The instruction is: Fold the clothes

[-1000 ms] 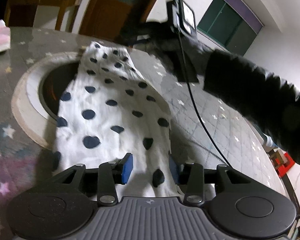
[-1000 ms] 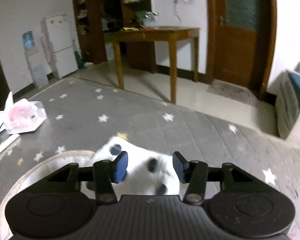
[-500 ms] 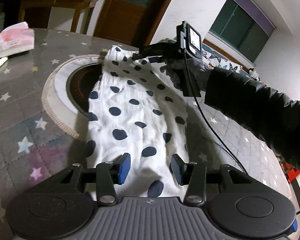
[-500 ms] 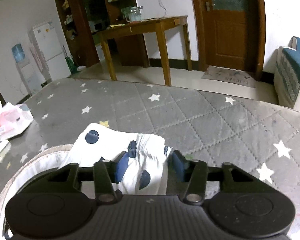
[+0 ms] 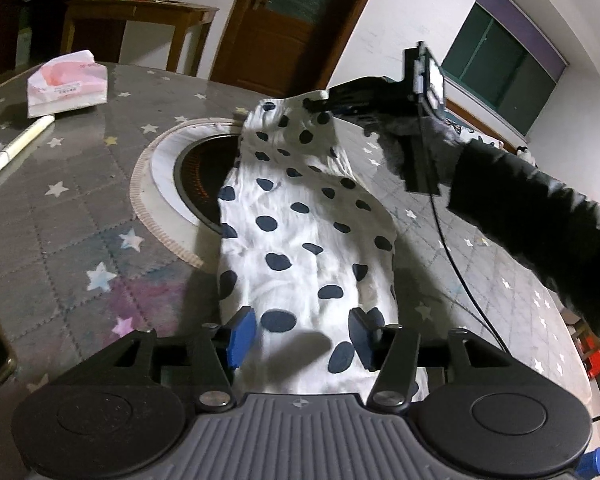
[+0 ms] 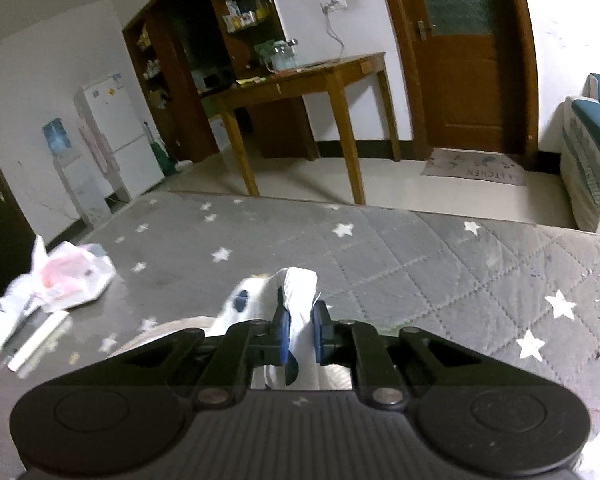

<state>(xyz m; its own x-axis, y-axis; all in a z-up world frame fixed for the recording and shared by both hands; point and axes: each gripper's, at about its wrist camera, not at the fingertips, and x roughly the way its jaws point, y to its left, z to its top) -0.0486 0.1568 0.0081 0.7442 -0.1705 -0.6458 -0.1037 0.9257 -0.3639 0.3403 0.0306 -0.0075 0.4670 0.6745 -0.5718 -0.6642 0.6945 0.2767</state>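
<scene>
A white garment with dark blue dots [image 5: 300, 240] lies lengthwise on the grey star-patterned table cover [image 5: 60, 220], partly over a round opening. My left gripper [image 5: 302, 338] hangs over the garment's near end. Its jaws are opening, with cloth lying beneath and between them and the blue pads not pressing on it. At the far end, my right gripper [image 5: 320, 104] pinches the garment's edge. In the right wrist view, the right gripper [image 6: 300, 328] is closing, with its pads clamped on a bunched fold of the garment [image 6: 296, 284].
A round rimmed opening with a glowing heater [image 5: 196, 176] sits left of the garment. A pink tissue pack [image 5: 66, 88] and a marker [image 5: 18, 146] lie at far left. A black sleeve [image 5: 540, 220] and cable [image 5: 448, 248] cross the right side.
The right gripper's jaws have shut on the garment's far edge and bunched it. The left gripper has drawn back toward the near end, and its jaws have spread a little wider.
</scene>
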